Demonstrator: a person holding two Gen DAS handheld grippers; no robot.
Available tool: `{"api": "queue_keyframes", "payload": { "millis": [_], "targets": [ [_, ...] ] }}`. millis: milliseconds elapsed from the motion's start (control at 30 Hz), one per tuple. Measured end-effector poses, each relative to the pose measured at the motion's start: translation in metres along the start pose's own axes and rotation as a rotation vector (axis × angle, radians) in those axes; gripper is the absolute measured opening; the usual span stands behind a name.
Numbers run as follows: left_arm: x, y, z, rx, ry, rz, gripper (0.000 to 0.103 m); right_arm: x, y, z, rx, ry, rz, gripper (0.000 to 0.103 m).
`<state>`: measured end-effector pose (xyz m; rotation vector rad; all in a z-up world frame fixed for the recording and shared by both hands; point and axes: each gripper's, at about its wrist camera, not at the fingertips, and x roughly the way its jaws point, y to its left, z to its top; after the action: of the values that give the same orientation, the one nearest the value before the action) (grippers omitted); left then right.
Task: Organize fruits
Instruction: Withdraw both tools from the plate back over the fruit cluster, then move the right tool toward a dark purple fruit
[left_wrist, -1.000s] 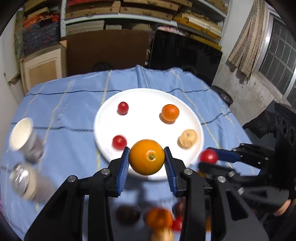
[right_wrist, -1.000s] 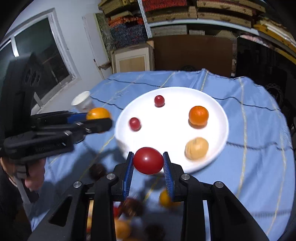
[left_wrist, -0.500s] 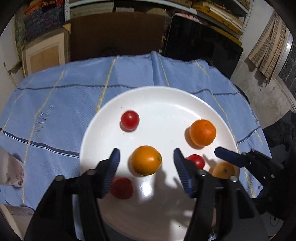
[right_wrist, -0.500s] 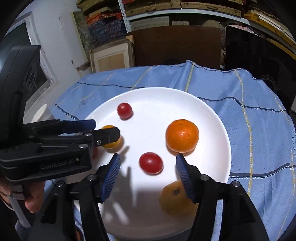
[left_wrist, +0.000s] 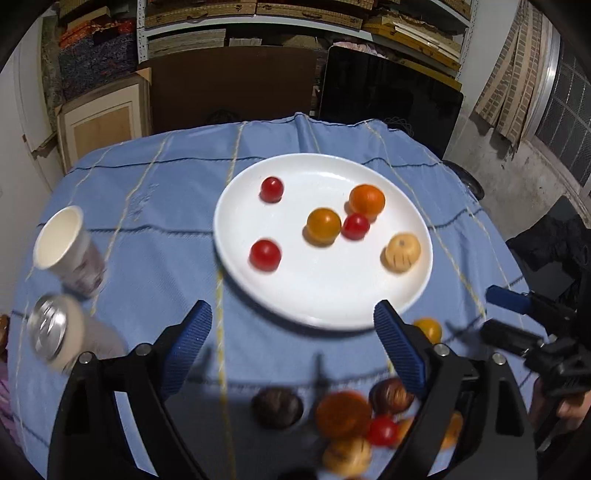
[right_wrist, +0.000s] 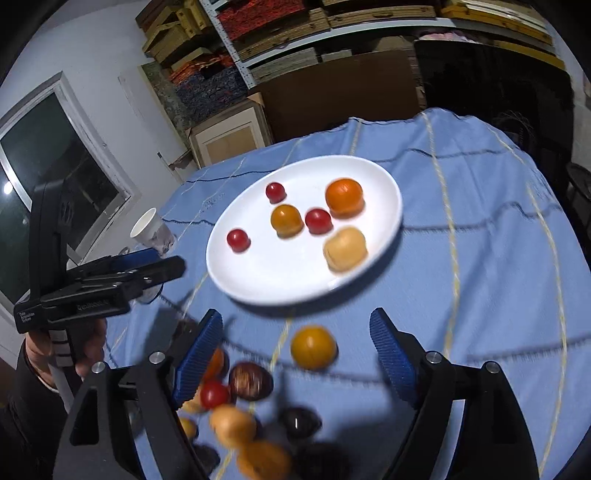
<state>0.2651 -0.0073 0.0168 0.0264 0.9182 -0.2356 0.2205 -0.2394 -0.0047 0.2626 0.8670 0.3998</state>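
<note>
Left gripper (left_wrist: 291, 321) held wide open, nothing between pads, above near rim of white plate (left_wrist: 417, 284). Right gripper (right_wrist: 295, 332) likewise spread open, empty, over loose orange fruit (right_wrist: 313, 347) on blue cloth (right_wrist: 480, 258). Six fruits seen on plate: three red, two orange, one pale. Unsorted fruit pile (right_wrist: 236, 406) seen near grippers. Paper cup (left_wrist: 64, 247) seen left of plate.

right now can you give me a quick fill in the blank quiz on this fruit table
1. The white plate holds ___ fruits.
2. Three of them are small and ___, like this tomato.
3. Both the left tongs and the right tongs are ___ and hold nothing.
4. The paper cup stands on the ___ cloth.

Missing words: six; red; open; blue
</note>
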Motion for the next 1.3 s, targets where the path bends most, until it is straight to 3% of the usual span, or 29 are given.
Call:
{"api": "queue_keyframes", "payload": {
  "millis": [100, 267, 433, 667, 933, 1033, 1300],
  "targets": [
    [-0.028, 0.007, -0.029, 0.001, -0.016, 0.003, 0.087, -0.025, -0.002, -0.032, 0.024, -0.033, -0.049, 0.088],
    [-0.063, 0.018, -0.081, -0.046, -0.017, -0.015, 0.087, -0.044, 0.007, -0.081, 0.014, -0.008, -0.074, 0.089],
    [-0.076, 0.022, -0.123, -0.081, -0.017, 0.012, 0.088, -0.055, 0.018, -0.115, 0.025, 0.006, -0.048, 0.089],
    [-0.076, 0.013, -0.170, -0.022, -0.005, 0.054, 0.088, -0.054, 0.029, -0.151, 0.060, 0.021, -0.031, 0.089],
    [-0.066, 0.011, -0.174, -0.039, 0.024, 0.034, 0.088, -0.050, 0.038, -0.159, 0.013, 0.040, -0.042, 0.089],
    [-0.059, 0.010, -0.172, -0.042, 0.033, 0.029, 0.088, -0.050, 0.039, -0.159, -0.031, 0.023, -0.088, 0.089],
    [-0.047, 0.006, -0.172, -0.054, 0.049, 0.012, 0.088, -0.044, 0.023, -0.136, -0.071, 0.000, -0.156, 0.089]
  ]
}}
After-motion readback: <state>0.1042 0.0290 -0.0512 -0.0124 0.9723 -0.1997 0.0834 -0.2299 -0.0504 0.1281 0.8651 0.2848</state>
